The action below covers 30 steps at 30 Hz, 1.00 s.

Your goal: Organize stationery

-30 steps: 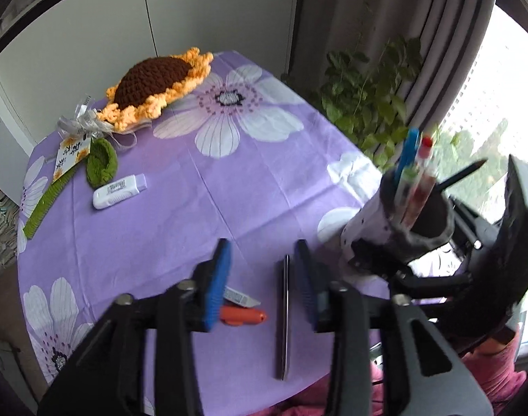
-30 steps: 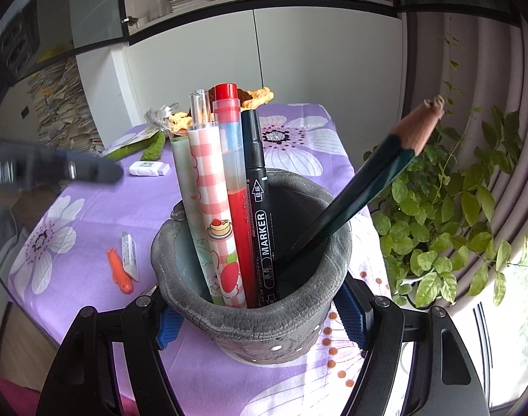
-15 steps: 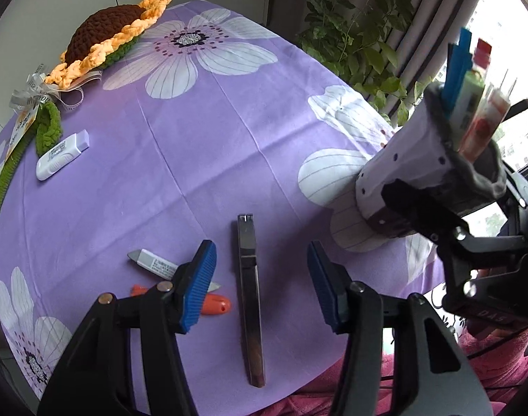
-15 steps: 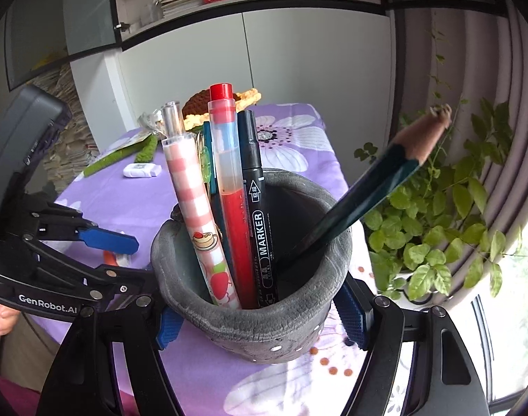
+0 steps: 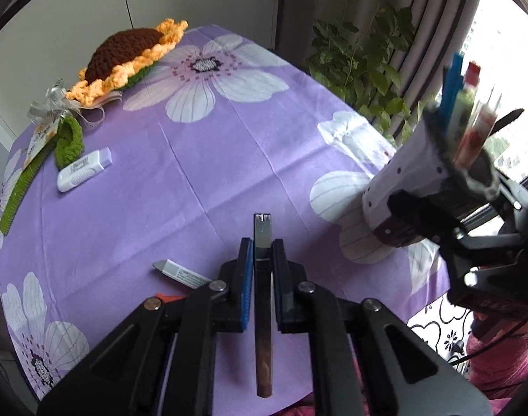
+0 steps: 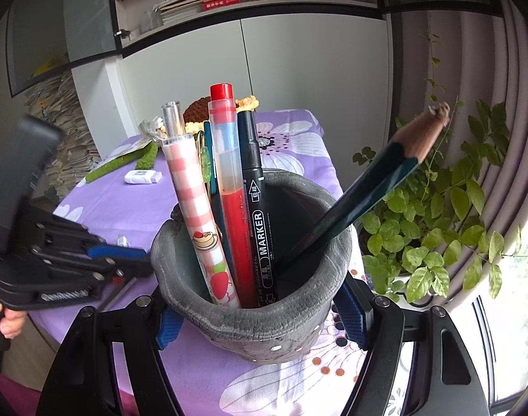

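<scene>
My left gripper (image 5: 263,277) has just closed onto the flat metal tool (image 5: 263,298) lying on the purple tablecloth (image 5: 201,159), ready for the pen holder (image 6: 253,270) my right gripper (image 6: 257,322) clamps.

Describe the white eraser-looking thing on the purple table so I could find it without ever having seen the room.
Start at the purple flowered tablecloth and find the crocheted sunflower at its far side. Just in front of its green knitted leaf lies the small white block, flat and alone. Unlike the pens, it is short, chunky and white with grey print.
</scene>
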Each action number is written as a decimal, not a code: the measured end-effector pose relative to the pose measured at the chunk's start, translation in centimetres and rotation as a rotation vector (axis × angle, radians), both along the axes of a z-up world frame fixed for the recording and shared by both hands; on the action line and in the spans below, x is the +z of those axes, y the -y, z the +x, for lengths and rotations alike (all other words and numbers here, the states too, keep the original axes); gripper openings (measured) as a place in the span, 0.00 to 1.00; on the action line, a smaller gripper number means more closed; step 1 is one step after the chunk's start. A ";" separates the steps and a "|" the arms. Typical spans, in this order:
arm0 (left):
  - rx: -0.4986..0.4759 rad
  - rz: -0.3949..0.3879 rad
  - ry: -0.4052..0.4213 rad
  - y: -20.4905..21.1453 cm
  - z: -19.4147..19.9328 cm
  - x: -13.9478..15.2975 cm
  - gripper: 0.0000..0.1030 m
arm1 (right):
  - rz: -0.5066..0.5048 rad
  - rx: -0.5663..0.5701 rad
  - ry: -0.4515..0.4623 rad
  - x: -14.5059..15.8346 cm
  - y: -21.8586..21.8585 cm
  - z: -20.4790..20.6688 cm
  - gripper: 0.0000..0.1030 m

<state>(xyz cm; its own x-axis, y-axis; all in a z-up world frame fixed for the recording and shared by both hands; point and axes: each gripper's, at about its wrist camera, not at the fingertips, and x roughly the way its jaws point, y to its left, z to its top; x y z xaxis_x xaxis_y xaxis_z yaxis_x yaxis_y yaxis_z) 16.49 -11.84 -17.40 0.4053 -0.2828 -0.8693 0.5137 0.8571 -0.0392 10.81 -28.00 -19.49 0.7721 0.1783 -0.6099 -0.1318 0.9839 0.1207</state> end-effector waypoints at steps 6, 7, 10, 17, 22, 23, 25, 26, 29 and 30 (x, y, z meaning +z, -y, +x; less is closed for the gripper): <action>-0.004 -0.171 0.172 -0.6 -2.0 7.7 0.08 | -0.004 0.035 -0.007 -0.1 -0.9 0.5 0.73; -0.014 -0.215 0.218 -0.6 -2.6 9.1 0.08 | 0.008 0.047 -0.011 -0.2 -1.1 0.7 0.73; -0.051 -0.322 0.352 -0.1 -4.5 11.8 0.08 | 0.053 0.082 -0.024 -0.4 -1.4 1.4 0.73; -0.103 -0.463 0.448 1.1 -4.8 13.3 0.08 | 0.155 0.256 -0.058 0.3 -3.5 1.5 0.73; -0.110 -0.589 0.485 0.0 -4.6 12.9 0.08 | 0.187 0.310 -0.041 1.5 -4.3 0.9 0.73; -0.110 -0.598 0.491 -0.1 -4.7 12.8 0.08 | 0.193 0.315 -0.041 1.6 -4.3 0.8 0.73; -0.119 -0.595 0.511 -0.1 -4.8 12.2 0.08 | 0.181 0.311 -0.038 1.8 -4.1 0.6 0.73; -0.129 -0.598 0.509 -0.2 -4.8 11.9 0.08 | 0.171 0.308 -0.038 1.9 -4.1 0.6 0.73; -0.149 -0.608 0.521 -0.3 -5.2 11.0 0.08 | 0.178 0.307 -0.038 2.6 -4.4 0.3 0.73; -0.155 -0.607 0.537 -0.5 -5.6 10.8 0.08 | 0.188 0.307 -0.040 2.7 -4.3 0.2 0.73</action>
